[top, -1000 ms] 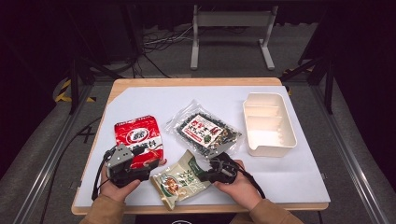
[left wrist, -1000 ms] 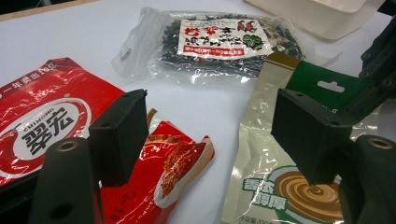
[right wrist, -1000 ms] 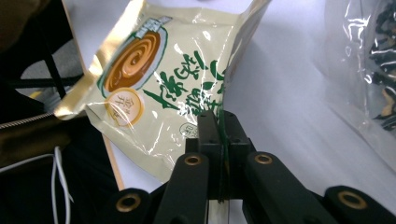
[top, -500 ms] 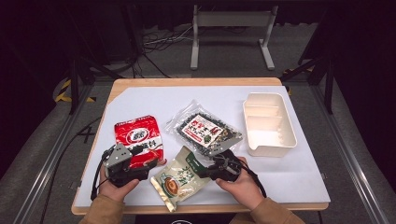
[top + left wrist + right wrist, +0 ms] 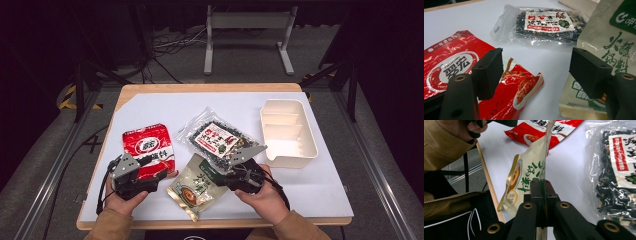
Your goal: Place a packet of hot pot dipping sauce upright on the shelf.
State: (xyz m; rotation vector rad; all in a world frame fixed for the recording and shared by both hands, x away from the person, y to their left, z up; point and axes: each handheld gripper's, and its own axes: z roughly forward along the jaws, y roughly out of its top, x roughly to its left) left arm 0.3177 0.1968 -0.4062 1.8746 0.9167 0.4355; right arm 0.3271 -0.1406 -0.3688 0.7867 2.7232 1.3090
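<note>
Your surface carries four things, and going down in size: the white divided tray sits by the right edge, the clear bag of dark dried food lies at the middle just left of the tray, the red foil pouch lies toward the left near the front, and the beige-and-green pouch is at the front edge between your two hands. You are in the lifting step: your right gripper has its jaws clamped tight on the pouch's right edge, and the right gripper view shows the thin rim pinched between the pads with the pouch standing on edge, its far end down by the front edge of the surface. Your left gripper has its jaws spread wide with nothing between them, poised over the near corner of the red foil pouch, with the beige-and-green pouch just beside its right jaw. The likely destination is the tray, so next you need to raise the pouch fully clear, carry it over the bag of dried food without dragging, and keep the thin pinch from slipping; the free gripper can steady the hanging end if it swings
</note>
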